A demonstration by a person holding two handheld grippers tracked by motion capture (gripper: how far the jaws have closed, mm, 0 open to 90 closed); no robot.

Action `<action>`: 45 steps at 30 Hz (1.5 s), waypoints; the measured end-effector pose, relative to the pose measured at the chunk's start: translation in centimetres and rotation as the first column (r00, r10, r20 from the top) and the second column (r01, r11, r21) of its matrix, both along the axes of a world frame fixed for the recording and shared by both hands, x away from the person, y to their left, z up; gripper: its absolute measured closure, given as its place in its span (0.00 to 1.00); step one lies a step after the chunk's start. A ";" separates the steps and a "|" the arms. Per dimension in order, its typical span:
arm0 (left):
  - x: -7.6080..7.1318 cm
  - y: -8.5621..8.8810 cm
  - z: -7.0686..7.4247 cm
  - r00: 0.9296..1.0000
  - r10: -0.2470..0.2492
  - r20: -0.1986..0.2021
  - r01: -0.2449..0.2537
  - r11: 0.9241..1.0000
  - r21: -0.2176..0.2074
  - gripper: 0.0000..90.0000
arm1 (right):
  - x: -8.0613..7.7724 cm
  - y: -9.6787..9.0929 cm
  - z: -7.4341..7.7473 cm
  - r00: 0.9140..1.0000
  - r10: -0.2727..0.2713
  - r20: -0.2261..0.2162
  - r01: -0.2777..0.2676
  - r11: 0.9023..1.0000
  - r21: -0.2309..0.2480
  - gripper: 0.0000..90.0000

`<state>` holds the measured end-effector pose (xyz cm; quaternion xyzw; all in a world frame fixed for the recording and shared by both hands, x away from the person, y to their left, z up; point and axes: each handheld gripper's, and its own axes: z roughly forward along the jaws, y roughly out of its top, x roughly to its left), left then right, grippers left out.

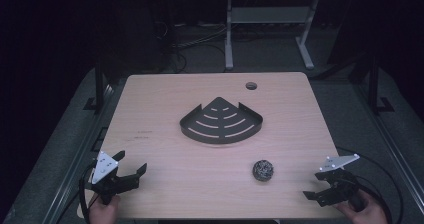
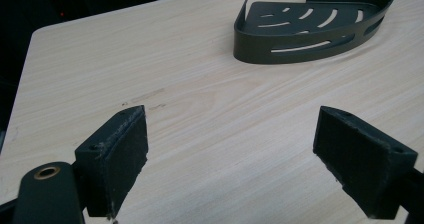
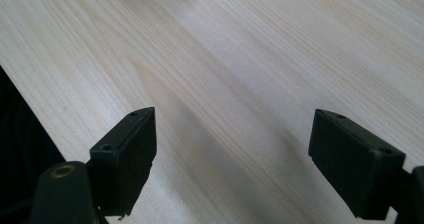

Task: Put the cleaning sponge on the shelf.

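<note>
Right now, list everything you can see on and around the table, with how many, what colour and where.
table: one, light wood, centre of the high view.
corner shelf: one, dark grey with curved slots, on the middle of the table.
wire scrubber ball: one, silvery grey, on the table in front of the shelf, toward the right gripper.
hole: one, dark and round, in the tabletop near the far edge.
desk frame: one, pale grey legs, on the floor beyond the table.
left gripper: one, black with a grey plate, near left table corner, jaws open and empty.
right gripper: one, black with a grey plate, near right table corner, jaws open and empty.
</note>
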<state>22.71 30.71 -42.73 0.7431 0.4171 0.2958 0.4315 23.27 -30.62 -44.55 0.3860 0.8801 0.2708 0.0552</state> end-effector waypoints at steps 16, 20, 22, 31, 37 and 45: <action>-0.2 -0.2 -0.1 1.000 -0.004 -0.003 0.004 1.000 0.006 0.15 | 0.3 0.8 -0.3 1.000 0.027 -0.005 -0.027 1.000 -0.001 0.21; -0.2 -0.2 -0.1 1.000 -0.003 -0.001 0.003 1.000 0.002 0.15 | 0.4 1.1 -0.3 0.999 0.032 -0.005 -0.032 0.999 -0.001 0.20; -0.2 -0.2 -0.1 1.000 -0.004 0.001 0.004 1.000 0.005 0.15 | 0.4 1.2 -0.2 0.999 0.040 -0.003 -0.040 0.999 -0.003 0.20; -0.2 -0.1 0.0 1.000 0.001 0.002 -0.001 1.000 0.006 0.15 | 0.7 2.4 -0.1 0.998 0.058 -0.008 -0.058 0.998 -0.006 0.19; -0.1 -0.1 0.0 1.000 -0.003 0.001 0.003 1.000 0.006 0.15 | 0.7 3.0 0.1 0.998 0.070 -0.006 -0.070 0.997 -0.016 0.18; -0.2 -0.1 0.0 1.000 0.002 0.005 -0.002 1.000 0.004 0.15 | 1.0 3.6 0.8 0.996 0.092 0.008 -0.092 0.995 -0.025 0.18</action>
